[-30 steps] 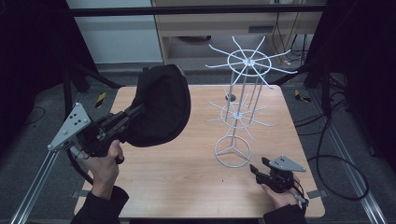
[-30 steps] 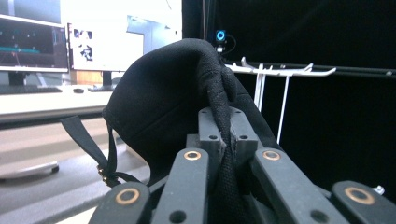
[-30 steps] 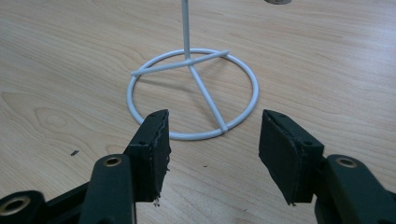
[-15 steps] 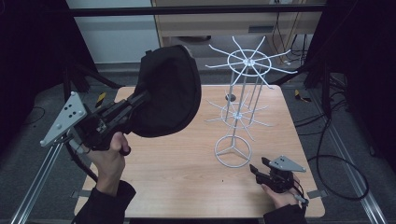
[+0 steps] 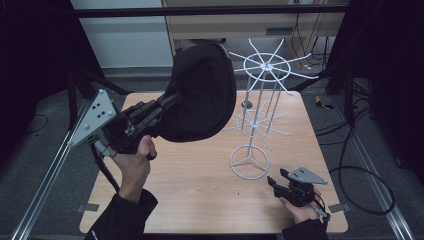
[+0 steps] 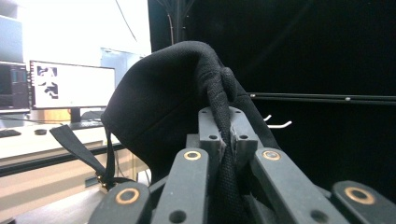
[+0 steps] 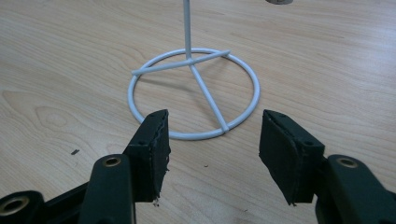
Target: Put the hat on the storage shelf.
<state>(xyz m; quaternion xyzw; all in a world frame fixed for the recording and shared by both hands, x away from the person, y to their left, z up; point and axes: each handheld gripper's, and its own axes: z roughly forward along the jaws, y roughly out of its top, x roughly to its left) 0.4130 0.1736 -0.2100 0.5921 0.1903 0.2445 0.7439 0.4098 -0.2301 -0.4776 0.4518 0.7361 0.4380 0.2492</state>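
Jaws of the left gripper (image 6: 223, 140) are clamped tight on the rim seam of a black fabric cap (image 5: 200, 95), held aloft just left of the white wire two-tier display stand (image 5: 260, 105) on the light wooden table (image 5: 200, 200). The cap hangs on no spoke yet; hooking it over one of the upper prongs appears to be what remains. The right gripper (image 7: 212, 149) rests near the stand's ring base (image 7: 194, 93), jaws apart and empty. Spokes jutting outward could snag the dangling black strap (image 6: 79, 149).
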